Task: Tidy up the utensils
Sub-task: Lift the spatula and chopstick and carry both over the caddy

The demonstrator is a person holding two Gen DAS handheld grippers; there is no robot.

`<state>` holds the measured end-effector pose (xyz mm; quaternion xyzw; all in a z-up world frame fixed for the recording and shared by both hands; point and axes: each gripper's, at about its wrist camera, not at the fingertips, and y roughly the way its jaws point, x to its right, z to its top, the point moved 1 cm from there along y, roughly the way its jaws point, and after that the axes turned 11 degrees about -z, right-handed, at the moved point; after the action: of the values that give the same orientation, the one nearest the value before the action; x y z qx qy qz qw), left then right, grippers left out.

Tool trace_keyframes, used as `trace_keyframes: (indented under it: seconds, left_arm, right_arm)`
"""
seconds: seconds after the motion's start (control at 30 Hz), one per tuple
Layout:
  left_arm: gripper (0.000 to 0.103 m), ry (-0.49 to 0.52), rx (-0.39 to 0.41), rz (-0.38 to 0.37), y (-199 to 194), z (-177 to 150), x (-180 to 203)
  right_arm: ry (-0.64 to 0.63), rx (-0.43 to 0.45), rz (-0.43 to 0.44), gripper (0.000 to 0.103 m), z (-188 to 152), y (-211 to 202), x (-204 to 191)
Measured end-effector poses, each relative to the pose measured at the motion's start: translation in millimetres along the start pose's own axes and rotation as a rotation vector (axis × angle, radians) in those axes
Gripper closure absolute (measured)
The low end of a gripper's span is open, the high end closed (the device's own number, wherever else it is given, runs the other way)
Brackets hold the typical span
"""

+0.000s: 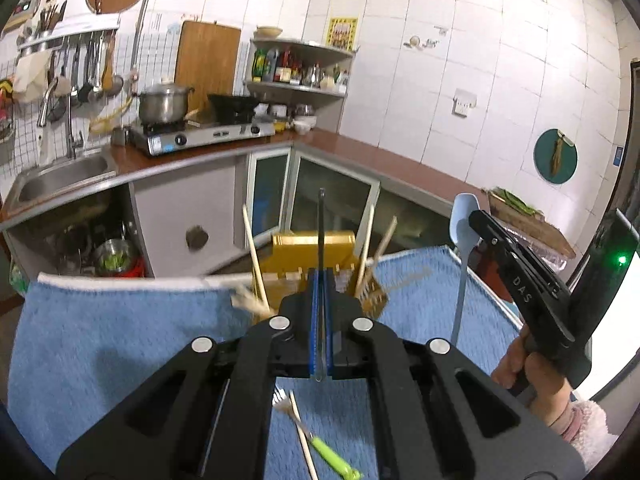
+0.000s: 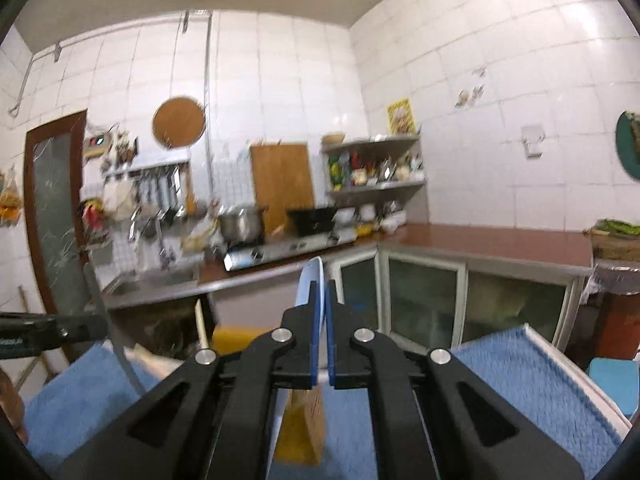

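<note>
A big blue towel point(image 1: 120, 340) covers the table, and behind it is a kitchen with a brown worktop point(image 1: 360, 152), a sink point(image 1: 60, 176) and a stove point(image 1: 200, 136).

At the far edge of the towel, near the middle, stands a yellow wooden utensil holder point(image 1: 312, 252). Some chopsticks point(image 1: 254, 260) already stick up out of it, leaning a little.

The right gripper point(image 1: 480, 220) is squeezed shut on a light blue spoon point(image 1: 464, 216). The spoon stands almost straight up, bowl at the top, handle hanging down toward the towel. It is off to the right of the holder, so it needs to go left and then down.

The left gripper point(image 1: 320, 280) is squeezed shut on a thin dark utensil point(image 1: 321, 220). It also stands up straight. From the left wrist view it lines up right in front of the holder, so the left hand looks nearer to dropping its thing in.

On the near edge of the towel lie a fork with a green handle point(image 1: 328, 452) and one more chopstick point(image 1: 302, 436), not yet picked up.
</note>
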<state>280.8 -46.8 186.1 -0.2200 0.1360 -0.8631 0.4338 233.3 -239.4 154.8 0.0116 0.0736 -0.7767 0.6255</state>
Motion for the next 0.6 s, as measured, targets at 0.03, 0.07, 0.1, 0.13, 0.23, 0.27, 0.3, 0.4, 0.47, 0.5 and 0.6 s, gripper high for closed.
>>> trace_keyframes:
  seconds: [0.03, 0.07, 0.1, 0.13, 0.23, 0.27, 0.3, 0.4, 0.47, 0.5, 0.6]
  left_arm:
    - [0.102, 0.005, 0.007, 0.002, 2, 6, -1]
    - [0.102, 0.01, 0.016, 0.006, 4, 13, -3]
    - [0.102, 0.016, 0.018, 0.012, 8, 18, -5]
    - [0.102, 0.024, 0.019, 0.021, 11, 22, -7]
    - [0.102, 0.04, 0.027, 0.043, 23, 30, -15]
    - [0.102, 0.036, 0.028, 0.04, 26, 32, -18]
    - [0.102, 0.03, 0.026, 0.035, 32, 33, -22]
    - [0.102, 0.032, 0.016, 0.038, 50, 31, -31]
    - [0.102, 0.038, 0.005, 0.041, 62, 28, -36]
    - [0.102, 0.041, 0.001, 0.044, 68, 26, -38]
    - [0.102, 0.042, -0.008, 0.044, 81, 20, -43]
  right_arm:
    - [-0.004, 0.046, -0.035, 0.1, 5, 3, -4]
    - [-0.007, 0.072, -0.058, 0.1, 8, 5, -6]
    - [-0.015, 0.111, -0.094, 0.1, 11, 9, -10]
    - [-0.022, 0.131, -0.112, 0.1, 14, 13, -14]
    - [-0.044, 0.177, -0.167, 0.1, 16, 27, -24]
    - [-0.049, 0.186, -0.176, 0.1, 14, 33, -27]
    - [-0.052, 0.19, -0.184, 0.1, 13, 37, -29]
    - [-0.077, 0.225, -0.222, 0.1, 4, 47, -35]
    - [-0.084, 0.224, -0.222, 0.1, -1, 56, -37]
    - [-0.088, 0.225, -0.225, 0.1, -3, 59, -37]
    - [-0.103, 0.222, -0.219, 0.1, -10, 68, -42]
